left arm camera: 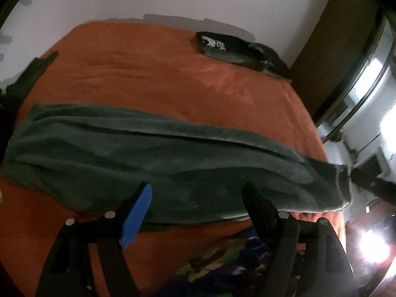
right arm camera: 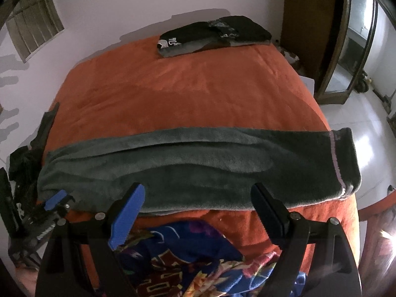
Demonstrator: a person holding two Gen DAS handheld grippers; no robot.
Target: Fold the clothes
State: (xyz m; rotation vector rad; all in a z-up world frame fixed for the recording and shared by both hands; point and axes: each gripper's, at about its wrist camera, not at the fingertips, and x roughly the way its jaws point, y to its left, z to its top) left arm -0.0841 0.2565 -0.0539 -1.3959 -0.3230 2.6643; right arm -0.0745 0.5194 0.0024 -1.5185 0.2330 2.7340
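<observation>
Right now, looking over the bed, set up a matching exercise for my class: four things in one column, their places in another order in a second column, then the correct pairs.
Things
1. grey-green garment
2. dark folded clothes
3. colourful printed cloth
4. left gripper

Places
A. far end of the orange bed cover
B. near edge, below the right gripper
C. stretched across the bed's width
D. by the long garment's left end

Pairs: 1-C, 2-A, 3-B, 4-D
</observation>
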